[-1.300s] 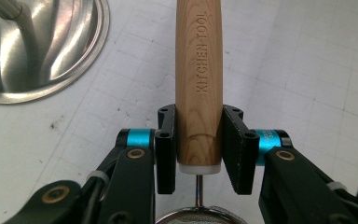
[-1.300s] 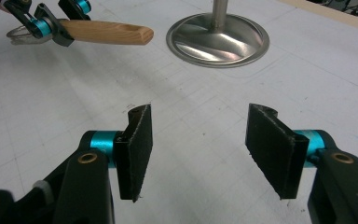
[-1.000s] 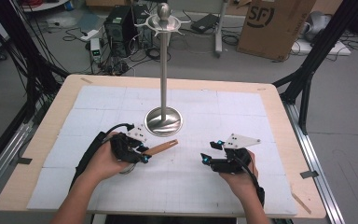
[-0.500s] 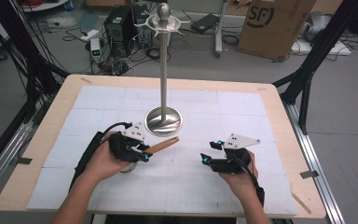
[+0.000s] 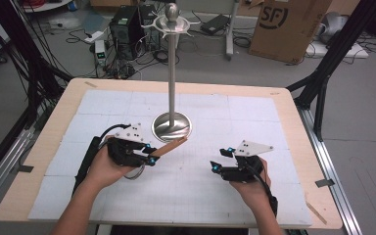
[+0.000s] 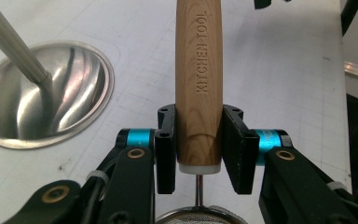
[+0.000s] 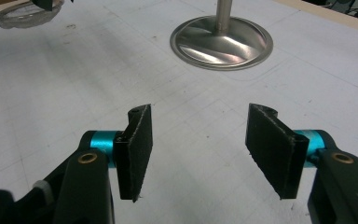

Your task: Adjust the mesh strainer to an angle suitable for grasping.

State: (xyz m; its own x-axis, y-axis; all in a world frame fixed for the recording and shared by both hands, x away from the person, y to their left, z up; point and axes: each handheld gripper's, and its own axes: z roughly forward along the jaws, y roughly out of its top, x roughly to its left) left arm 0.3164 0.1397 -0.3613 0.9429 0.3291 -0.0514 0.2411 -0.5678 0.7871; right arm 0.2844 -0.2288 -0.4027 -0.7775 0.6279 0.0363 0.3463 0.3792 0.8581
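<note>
My left gripper (image 5: 149, 159) is shut on the wooden handle (image 5: 169, 146) of a kitchen strainer, near the table's front left. In the left gripper view both pads (image 6: 235, 144) press the handle (image 6: 199, 70), stamped "KITCHEN TOOL", close to its white collar. The handle points toward the stand, and the strainer's wire rim (image 6: 198, 215) hangs below the jaws. The rim (image 5: 137, 172) also peeks out under the left hand in the high view. My right gripper (image 5: 221, 159) rests at the front right, open, with only the white mat between its pads (image 7: 205, 140).
A tall metal stand with a round polished base (image 5: 172, 126) and a thin pole (image 5: 171, 73) rises at the middle of the table, topped by hooks. Its base (image 7: 221, 42) lies ahead of the right gripper. A wooden border (image 5: 298, 127) frames the white mat.
The wooden handle's free end has crept slightly toward the stand's base. The right gripper has stayed where it was.
</note>
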